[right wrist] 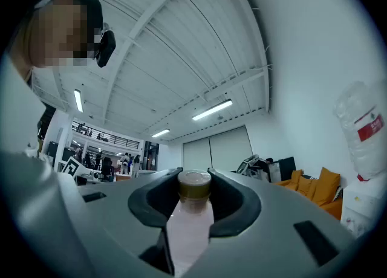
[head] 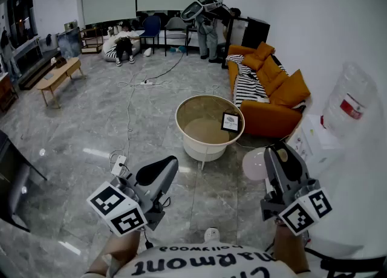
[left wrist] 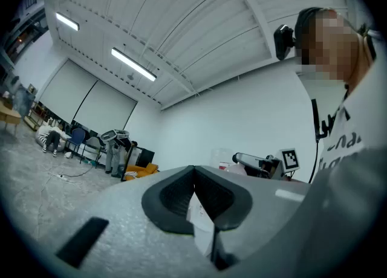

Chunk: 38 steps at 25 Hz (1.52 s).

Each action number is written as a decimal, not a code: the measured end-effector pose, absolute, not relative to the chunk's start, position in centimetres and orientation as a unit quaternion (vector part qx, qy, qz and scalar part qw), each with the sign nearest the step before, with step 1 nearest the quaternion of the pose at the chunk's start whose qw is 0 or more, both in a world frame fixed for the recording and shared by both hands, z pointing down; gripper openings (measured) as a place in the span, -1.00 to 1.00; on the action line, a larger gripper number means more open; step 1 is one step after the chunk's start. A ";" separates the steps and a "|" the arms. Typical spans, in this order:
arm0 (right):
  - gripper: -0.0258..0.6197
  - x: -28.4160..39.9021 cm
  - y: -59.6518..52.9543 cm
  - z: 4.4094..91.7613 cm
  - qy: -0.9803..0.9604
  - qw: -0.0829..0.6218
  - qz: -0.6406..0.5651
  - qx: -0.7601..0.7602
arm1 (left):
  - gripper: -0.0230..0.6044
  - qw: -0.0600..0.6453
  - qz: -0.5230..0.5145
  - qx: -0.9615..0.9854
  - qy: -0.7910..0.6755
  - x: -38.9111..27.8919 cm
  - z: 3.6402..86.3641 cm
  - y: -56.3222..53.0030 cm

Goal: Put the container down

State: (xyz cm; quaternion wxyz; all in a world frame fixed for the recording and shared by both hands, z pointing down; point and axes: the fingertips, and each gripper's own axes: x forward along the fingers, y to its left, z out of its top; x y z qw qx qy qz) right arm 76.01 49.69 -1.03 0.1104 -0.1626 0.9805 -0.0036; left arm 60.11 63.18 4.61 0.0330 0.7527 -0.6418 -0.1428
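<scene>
The container is a pale pink bottle with a brown cap. It stands between the jaws of my right gripper, whose pads press on its neck and body. In the head view the right gripper is held up at the lower right, above the floor and beside a white water dispenser. My left gripper is raised at the lower left with its jaw tips together. In the left gripper view the left gripper shows tips that meet; a white patch shows in the slit lower down, and I cannot tell what it is.
A round beige table with a small dark card on it stands ahead on the grey marble floor. An orange sofa lines the right wall. A white power strip and cables lie on the floor at left. People sit at the far end.
</scene>
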 end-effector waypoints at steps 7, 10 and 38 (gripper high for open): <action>-0.51 74.8 48.2 -0.5 0.982 0.102 -0.007 -0.159 | -0.88 0.040 -0.138 0.744 -0.653 58.9 5.3 62.2; -0.51 73.4 47.0 -0.1 0.983 0.099 -0.018 -0.155 | -0.88 0.048 -0.140 0.738 -0.658 57.3 5.9 61.6; -0.52 53.3 24.2 -0.2 0.992 0.114 -0.022 -0.052 | -0.89 0.012 -0.176 0.668 -0.723 39.5 5.8 42.5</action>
